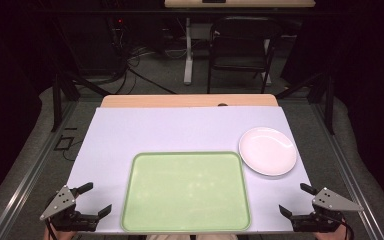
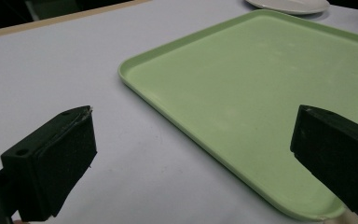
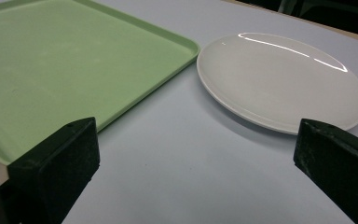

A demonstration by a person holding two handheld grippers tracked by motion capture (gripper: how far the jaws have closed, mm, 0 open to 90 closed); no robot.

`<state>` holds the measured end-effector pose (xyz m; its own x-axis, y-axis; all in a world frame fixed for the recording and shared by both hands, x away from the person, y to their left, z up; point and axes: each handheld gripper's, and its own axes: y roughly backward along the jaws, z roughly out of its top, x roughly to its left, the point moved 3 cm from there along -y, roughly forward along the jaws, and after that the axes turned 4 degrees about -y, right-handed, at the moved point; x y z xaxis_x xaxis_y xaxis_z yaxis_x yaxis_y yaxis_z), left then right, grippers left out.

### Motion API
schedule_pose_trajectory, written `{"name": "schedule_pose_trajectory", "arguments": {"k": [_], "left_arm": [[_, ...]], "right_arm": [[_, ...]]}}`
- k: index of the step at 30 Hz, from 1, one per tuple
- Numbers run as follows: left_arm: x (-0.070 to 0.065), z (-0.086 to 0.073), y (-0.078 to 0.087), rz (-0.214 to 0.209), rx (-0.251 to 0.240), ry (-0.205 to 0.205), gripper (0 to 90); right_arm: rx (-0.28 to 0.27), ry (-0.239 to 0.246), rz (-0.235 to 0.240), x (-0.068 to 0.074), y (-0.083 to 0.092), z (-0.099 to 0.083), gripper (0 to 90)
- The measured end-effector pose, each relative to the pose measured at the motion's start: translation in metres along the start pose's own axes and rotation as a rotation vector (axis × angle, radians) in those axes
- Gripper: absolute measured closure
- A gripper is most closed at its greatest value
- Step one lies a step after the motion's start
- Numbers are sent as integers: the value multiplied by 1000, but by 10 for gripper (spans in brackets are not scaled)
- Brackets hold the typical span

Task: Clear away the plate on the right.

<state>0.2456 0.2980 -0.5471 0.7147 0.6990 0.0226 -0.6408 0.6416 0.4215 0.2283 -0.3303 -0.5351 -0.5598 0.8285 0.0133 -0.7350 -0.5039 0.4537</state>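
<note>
Both tongs, left (image 1: 92, 199) and right (image 1: 297, 199), stand open and empty at the counter's (image 1: 180, 130) near corners. The plate (image 1: 267, 150) lies flat just beside the tray's (image 1: 186, 226) far right corner. Its low, glossy rim may slip from the jaws or be pushed against the tray.

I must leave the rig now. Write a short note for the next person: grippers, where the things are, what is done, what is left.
Left gripper: open, holds nothing, at the near left corner of the table.
Right gripper: open, holds nothing, at the near right corner.
Green tray: bare, at the near middle of the table.
White plate: bare, on the table just beyond the tray's far right corner.
Done: nothing handled yet.
Left: probably to put the plate on the tray.
</note>
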Motion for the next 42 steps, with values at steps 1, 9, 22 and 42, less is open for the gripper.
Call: {"name": "schedule_pose_trajectory", "arguments": {"k": [1, 9, 22, 42], "left_arm": [[0, 0, 0, 5, 3, -2, 1], [-1, 1, -2, 8, 9, 2, 2], [-1, 1, -3, 7, 21, 3, 2], [-1, 1, -6, 8, 36, 8, 2]], "right_arm": [[3, -5, -2, 0, 0, 0, 0], [9, -59, -12, 1, 1, 1, 0], [27, -127, -86, 1, 2, 0, 0], [101, -345, -88, -1, -9, -1, 0]]}}
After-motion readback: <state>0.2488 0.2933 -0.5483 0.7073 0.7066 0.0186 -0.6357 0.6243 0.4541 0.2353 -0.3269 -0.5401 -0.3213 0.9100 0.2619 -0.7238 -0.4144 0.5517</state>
